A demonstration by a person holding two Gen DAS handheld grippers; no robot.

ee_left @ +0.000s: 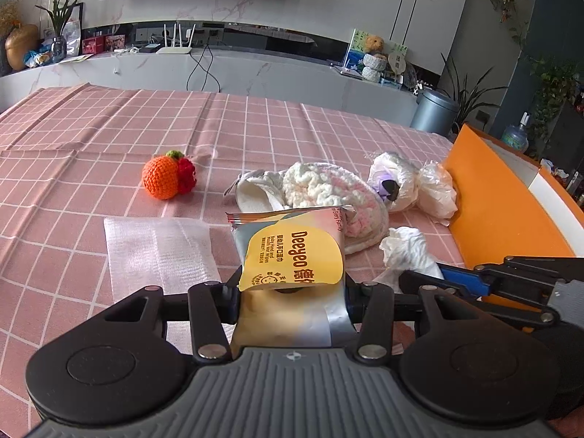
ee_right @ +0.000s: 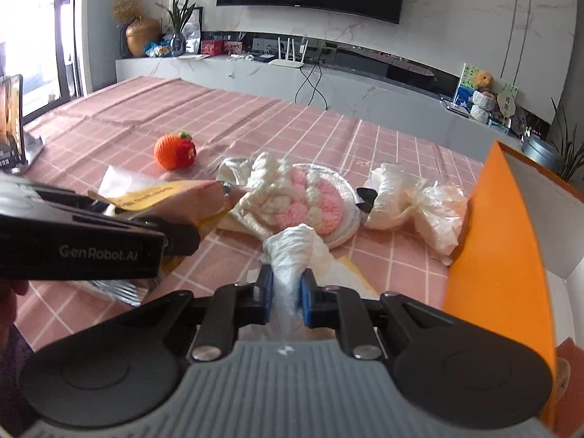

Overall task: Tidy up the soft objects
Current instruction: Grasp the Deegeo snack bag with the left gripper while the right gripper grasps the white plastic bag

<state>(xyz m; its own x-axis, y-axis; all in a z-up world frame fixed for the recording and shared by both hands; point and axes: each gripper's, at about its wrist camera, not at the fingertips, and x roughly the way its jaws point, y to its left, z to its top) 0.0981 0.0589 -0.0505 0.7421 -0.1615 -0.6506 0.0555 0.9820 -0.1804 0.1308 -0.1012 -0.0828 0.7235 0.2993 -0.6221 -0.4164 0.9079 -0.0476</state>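
Observation:
My left gripper [ee_left: 292,292] is shut on a yellow and silver pack of wet wipes [ee_left: 292,252] and holds it just above the pink checked tablecloth [ee_left: 109,127]. The pack also shows in the right wrist view [ee_right: 171,197]. My right gripper [ee_right: 286,292] is shut on a crumpled white tissue [ee_right: 295,252], which also shows in the left wrist view [ee_left: 405,248]. Ahead lie a pink and white crochet piece [ee_right: 314,200], a bagged soft toy [ee_right: 412,197] and an orange crochet fruit [ee_right: 175,151].
An orange box [ee_right: 496,241] with white inner walls stands open at the right. A sheet of bubble wrap [ee_left: 160,248] lies at the left of the left gripper. A tablet on a stand [ee_right: 12,116] is at the far left edge.

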